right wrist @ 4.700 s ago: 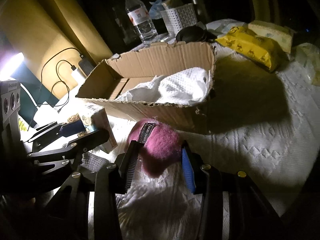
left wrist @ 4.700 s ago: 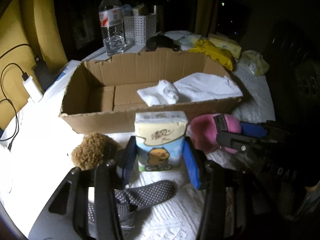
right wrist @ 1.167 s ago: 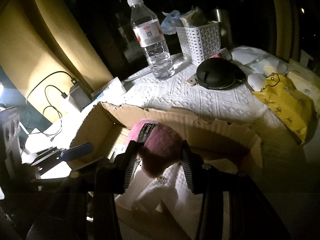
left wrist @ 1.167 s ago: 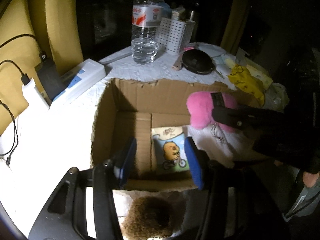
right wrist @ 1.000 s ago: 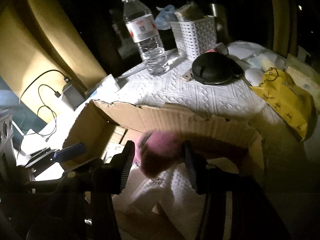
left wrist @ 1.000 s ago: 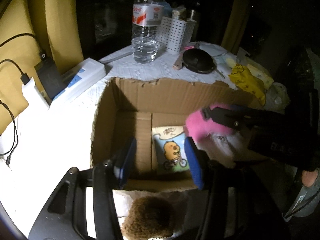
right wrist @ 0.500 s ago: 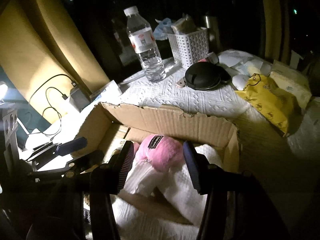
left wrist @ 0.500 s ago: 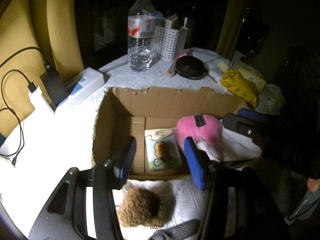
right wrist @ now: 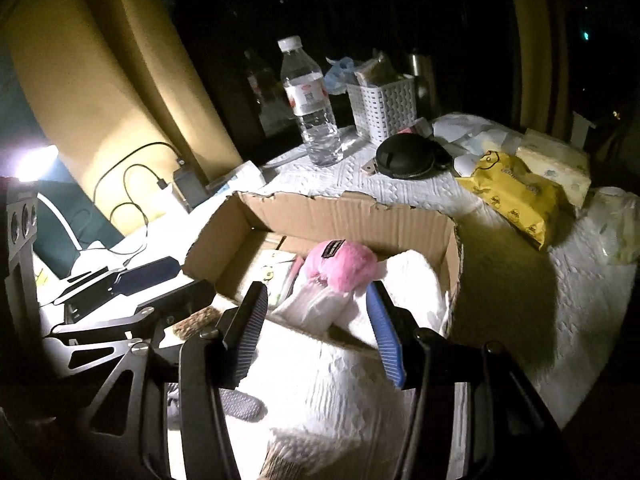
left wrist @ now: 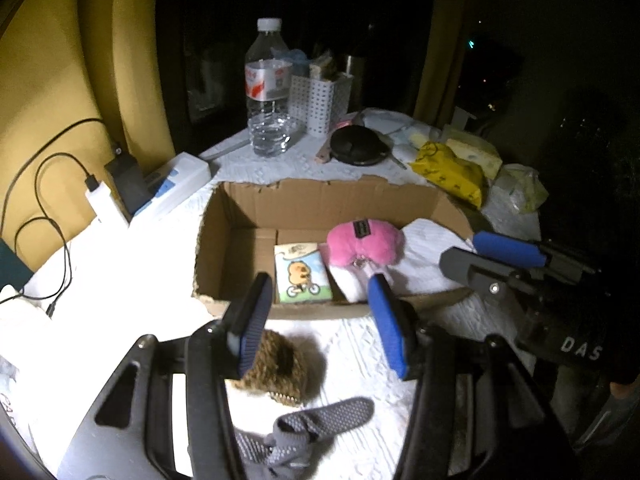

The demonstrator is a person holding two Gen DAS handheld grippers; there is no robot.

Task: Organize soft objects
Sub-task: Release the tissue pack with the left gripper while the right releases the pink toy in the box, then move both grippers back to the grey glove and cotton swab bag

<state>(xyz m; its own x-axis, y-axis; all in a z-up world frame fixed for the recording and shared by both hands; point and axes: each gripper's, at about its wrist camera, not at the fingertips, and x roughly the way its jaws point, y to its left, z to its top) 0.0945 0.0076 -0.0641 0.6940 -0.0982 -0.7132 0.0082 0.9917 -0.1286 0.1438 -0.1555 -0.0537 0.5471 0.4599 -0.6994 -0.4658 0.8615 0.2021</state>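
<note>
Ahead of both grippers, inside the cardboard box [left wrist: 320, 204], a pink plush toy [left wrist: 364, 242] lies against a white towel [left wrist: 430, 256], its small dark label too blurred to read. Beside it, toward the left gripper's side, a tissue pack [left wrist: 303, 273] lies flat, printed with a cartoon animal on a bicycle; its lettering cannot be made out. The left gripper [left wrist: 320, 320] hangs short of the box's near wall, jaws wide apart and holding nothing. Just beneath its left finger a brown fuzzy ball [left wrist: 276, 364] sits on the white-covered surface [left wrist: 120, 264], with a grey dotted sock [left wrist: 320, 420] closer in. The right gripper [right wrist: 316, 328] is likewise spread wide and empty, with the plush and towel showing between its fingers but untouched; its body shows the letters "DAS" in the left view. Beyond the box stand a water bottle [left wrist: 267, 92] with a red-and-white label, a white perforated basket [left wrist: 318, 100], a round black case [left wrist: 360, 150] and a yellow printed packet [left wrist: 450, 172]. Off to the left, a charger with cables [left wrist: 98, 200] rests by the yellow wall.
</note>
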